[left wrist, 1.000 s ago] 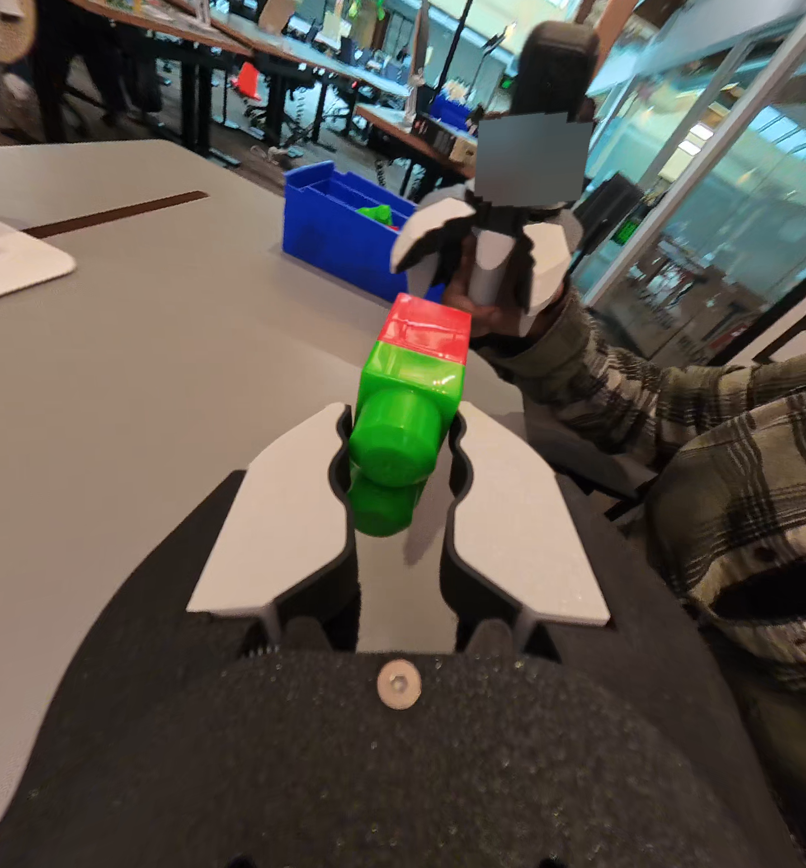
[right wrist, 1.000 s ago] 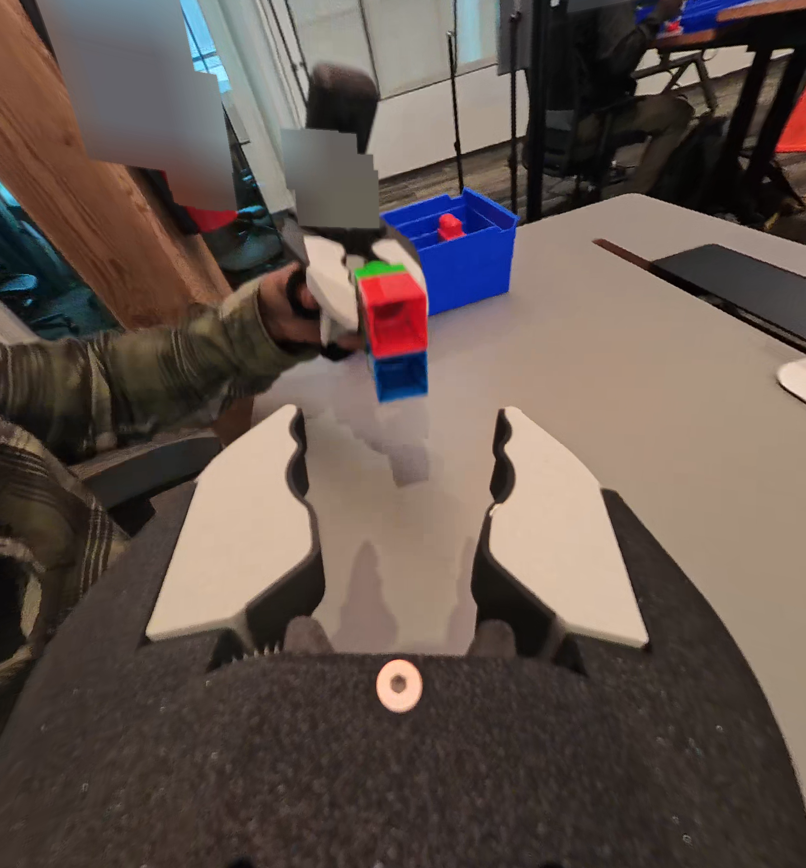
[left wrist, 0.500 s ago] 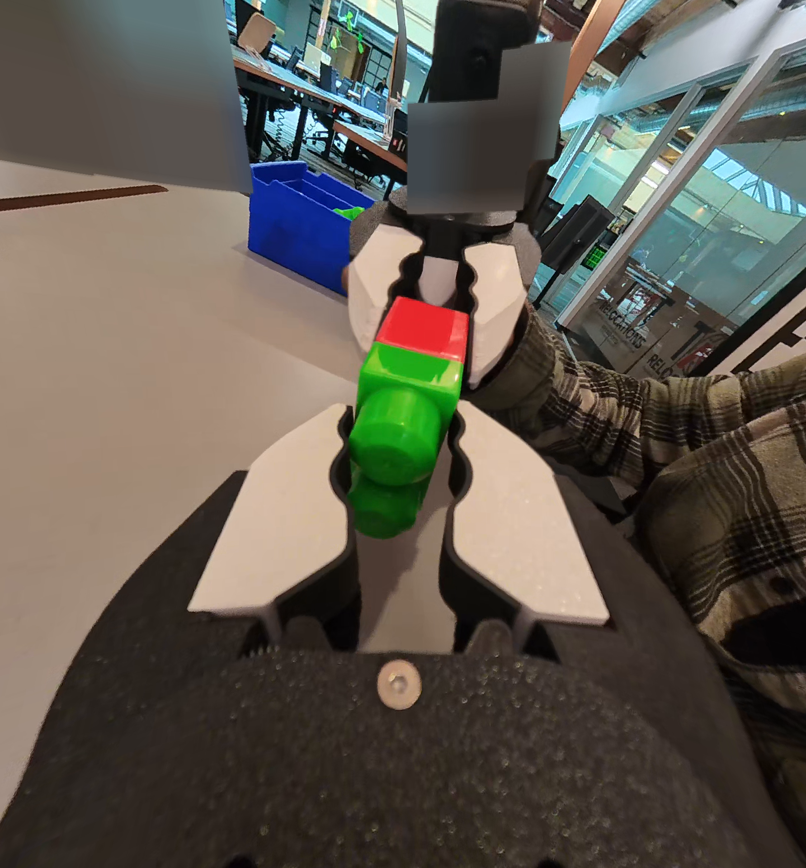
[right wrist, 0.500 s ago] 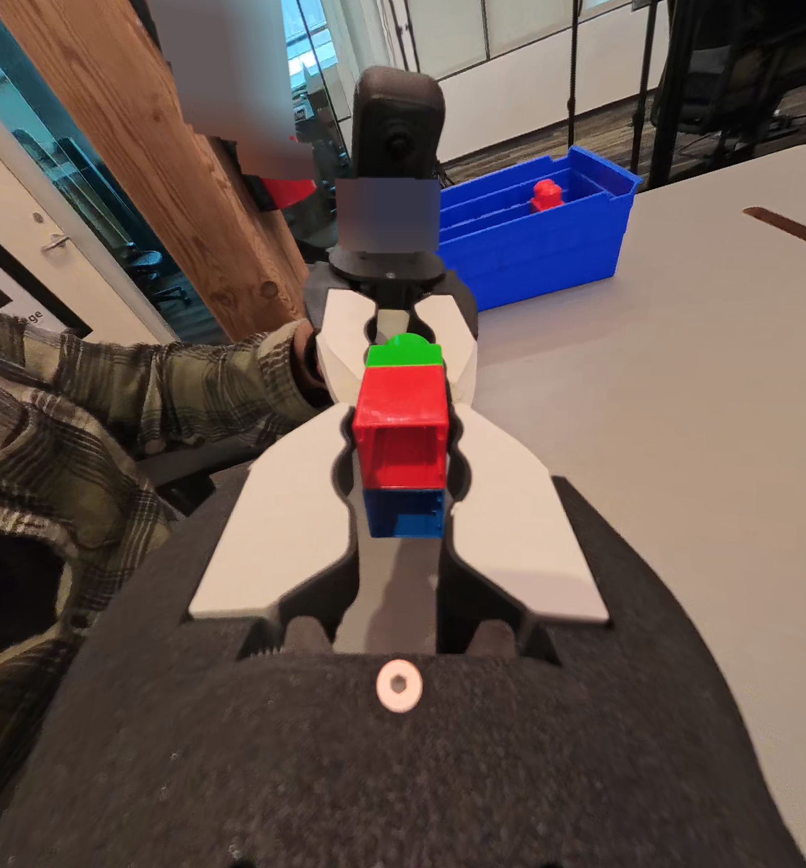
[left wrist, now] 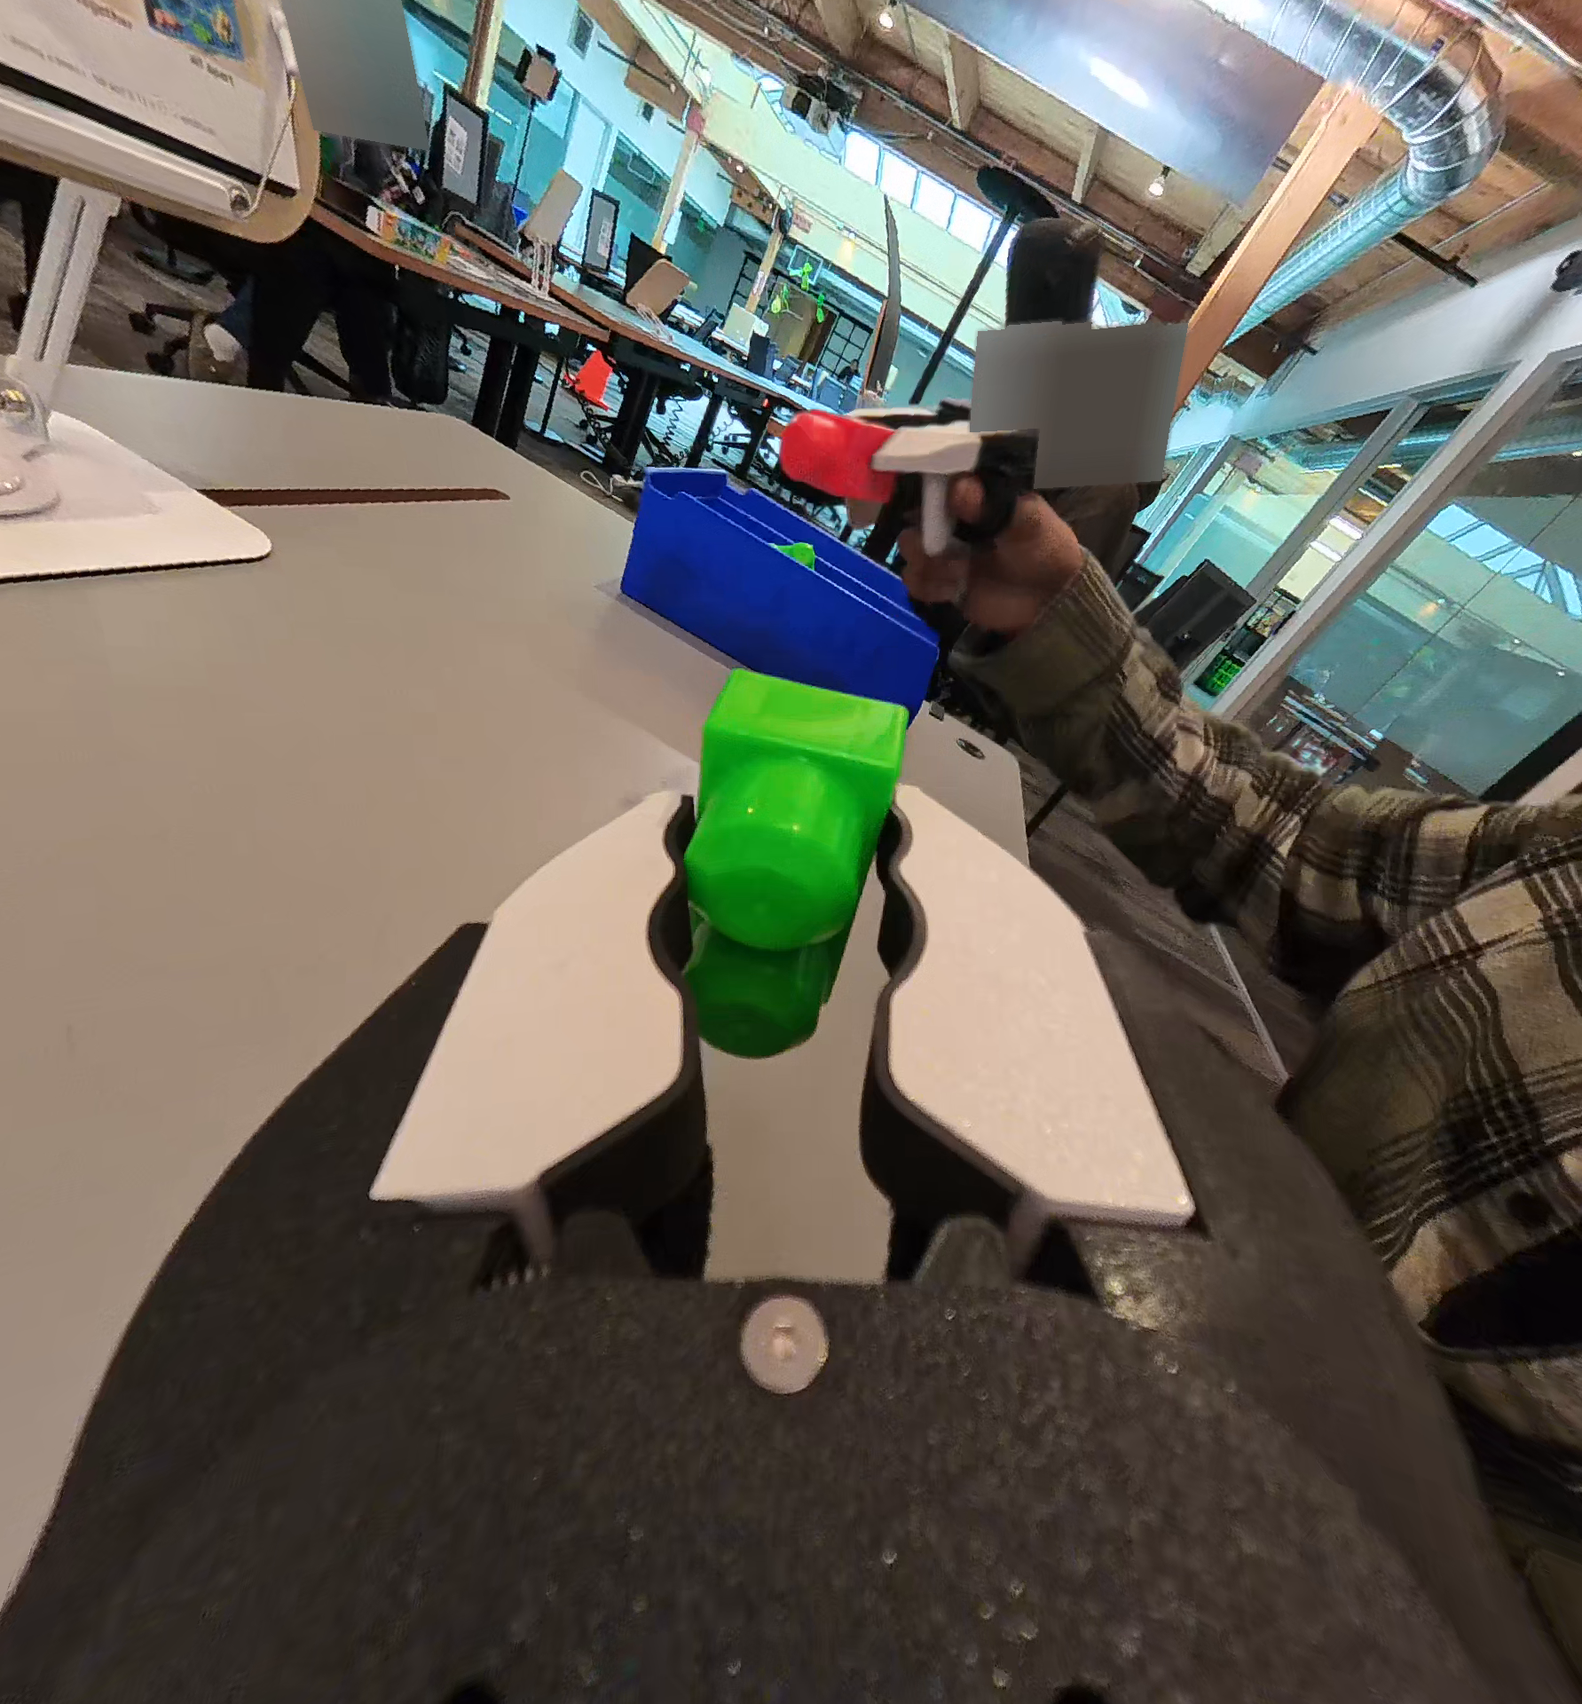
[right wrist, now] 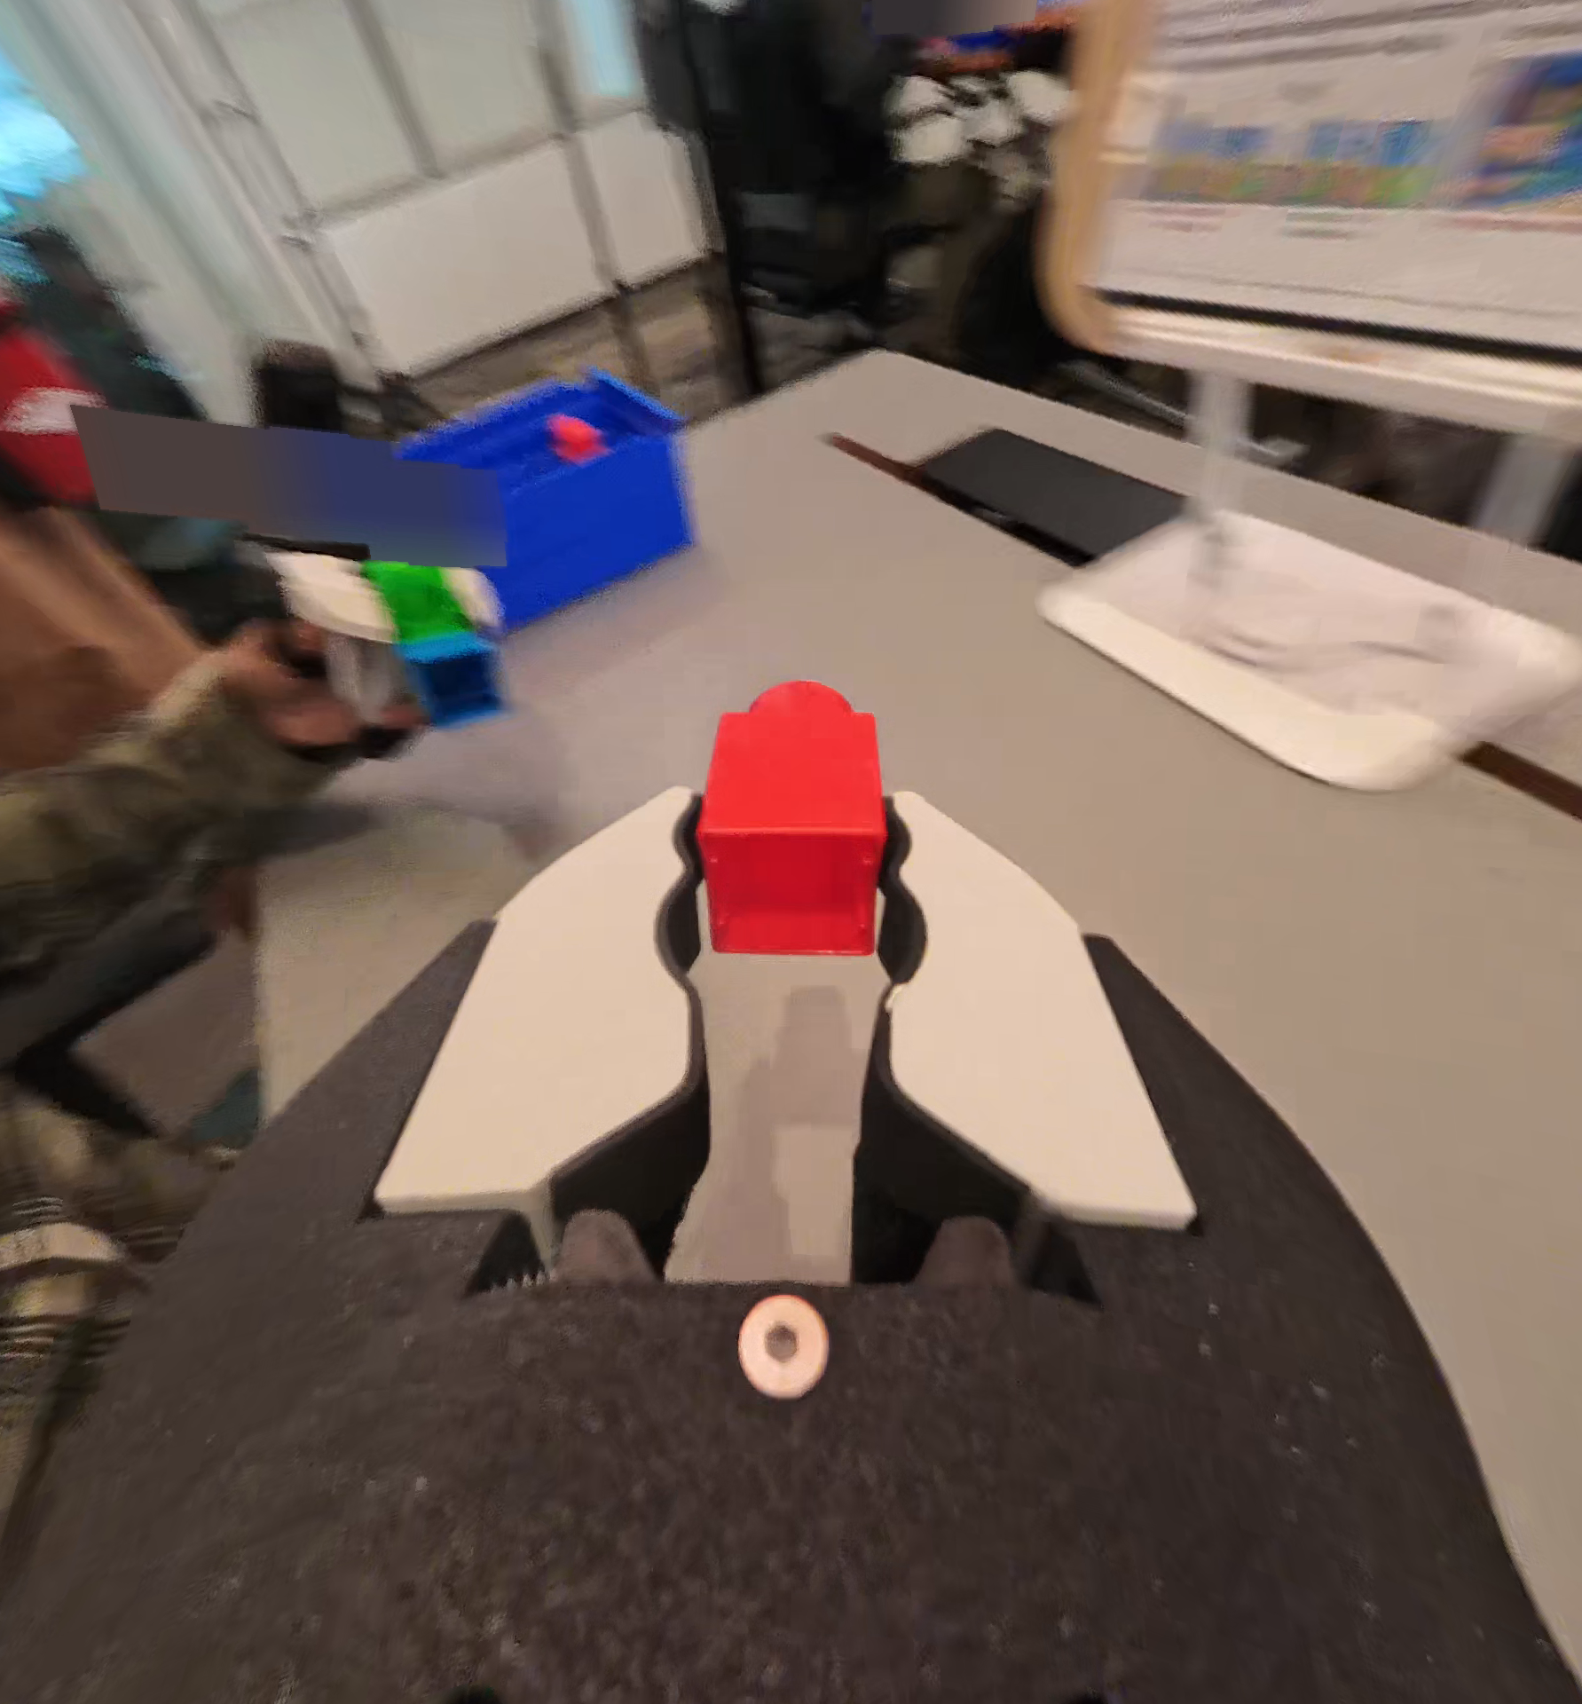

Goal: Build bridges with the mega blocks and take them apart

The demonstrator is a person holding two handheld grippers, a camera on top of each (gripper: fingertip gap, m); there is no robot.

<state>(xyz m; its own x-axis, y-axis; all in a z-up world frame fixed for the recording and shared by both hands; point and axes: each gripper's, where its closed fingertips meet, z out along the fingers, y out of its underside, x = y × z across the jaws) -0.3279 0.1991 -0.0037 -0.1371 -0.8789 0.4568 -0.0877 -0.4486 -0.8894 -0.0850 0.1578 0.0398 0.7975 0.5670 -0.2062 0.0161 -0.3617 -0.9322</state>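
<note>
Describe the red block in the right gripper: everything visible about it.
The red block is a small, glossy plastic cube with one round stud. It is clamped between the right gripper's white fingers, held in the air above the grey table. Its hollow open underside faces the right wrist camera, its stud points away. Nothing else touches it. In the left wrist view it shows as a red shape above the blue bin.

A grey table bears a blue bin and a white stand base.
</note>
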